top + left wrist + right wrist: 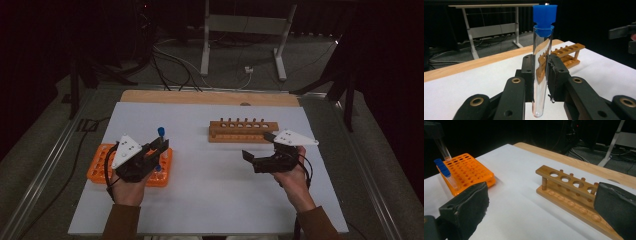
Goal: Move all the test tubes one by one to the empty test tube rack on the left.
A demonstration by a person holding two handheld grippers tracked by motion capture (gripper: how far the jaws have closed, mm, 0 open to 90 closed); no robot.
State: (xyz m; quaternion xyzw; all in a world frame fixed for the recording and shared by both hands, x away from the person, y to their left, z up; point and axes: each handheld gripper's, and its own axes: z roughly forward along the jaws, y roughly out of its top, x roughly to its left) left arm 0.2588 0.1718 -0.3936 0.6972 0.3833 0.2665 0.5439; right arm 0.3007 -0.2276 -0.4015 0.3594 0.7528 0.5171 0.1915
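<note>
A clear test tube with a blue cap [541, 50] stands upright between the jaws of my left gripper [541, 77], which is shut on its lower half. In the high view that gripper [159, 148] hovers over the right end of the orange tube rack [100, 167], with the tube's blue cap [161, 131] sticking up above it. A wooden rack [242, 131] with a row of empty holes stands at centre right. My right gripper [257, 146] is open just right of and in front of it, with nothing between its pads [471, 202].
The orange rack [470, 171] holds a few more blue-capped tubes [442, 167] along one edge. The white mat [210, 190] covers a wooden table [210, 96]. On the dark floor behind are a metal stand's legs [205, 45] and cables.
</note>
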